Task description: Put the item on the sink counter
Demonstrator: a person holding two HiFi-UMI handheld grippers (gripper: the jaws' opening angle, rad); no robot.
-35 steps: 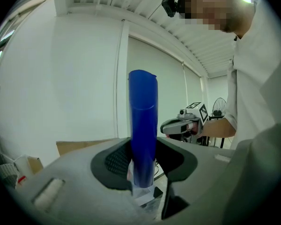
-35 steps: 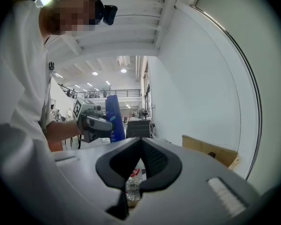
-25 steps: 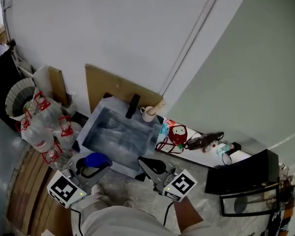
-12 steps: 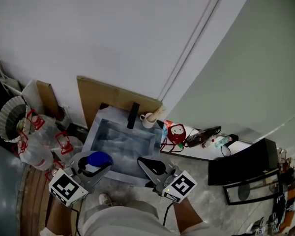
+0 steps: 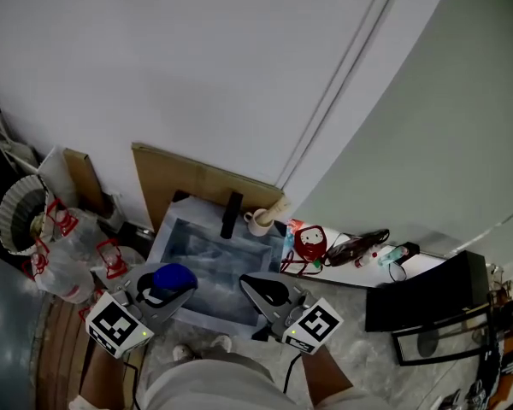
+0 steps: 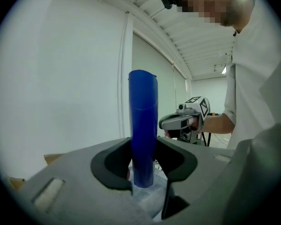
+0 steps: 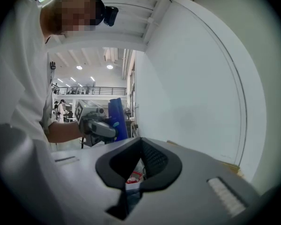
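My left gripper point(image 5: 165, 289) is shut on a tall blue bottle point(image 5: 172, 277), which stands upright between the jaws in the left gripper view point(image 6: 143, 125). It hovers at the near left corner of the grey sink point(image 5: 176, 216). The right gripper point(image 5: 262, 285) is shut and holds nothing, above the sink's near right edge. The white sink counter point(image 5: 363, 268) runs off to the right of the basin. Each gripper shows in the other's view: the right gripper point(image 6: 179, 122), and the left gripper point(image 7: 101, 128) with the blue bottle point(image 7: 117, 115).
A black faucet point(image 5: 231, 214) and a white mug point(image 5: 257, 222) stand at the sink's back. A red object point(image 5: 309, 240), cables and small bottles lie on the counter. Water jugs point(image 5: 58, 259) and a basket point(image 5: 14, 210) stand at the left, a cardboard sheet point(image 5: 188, 178) behind, a black box point(image 5: 427, 294) at the right.
The head view has shifted: the jugs and basket slid left and the sink sits a little lower. Both grippers moved along with it, the blue bottle still in the left jaws.
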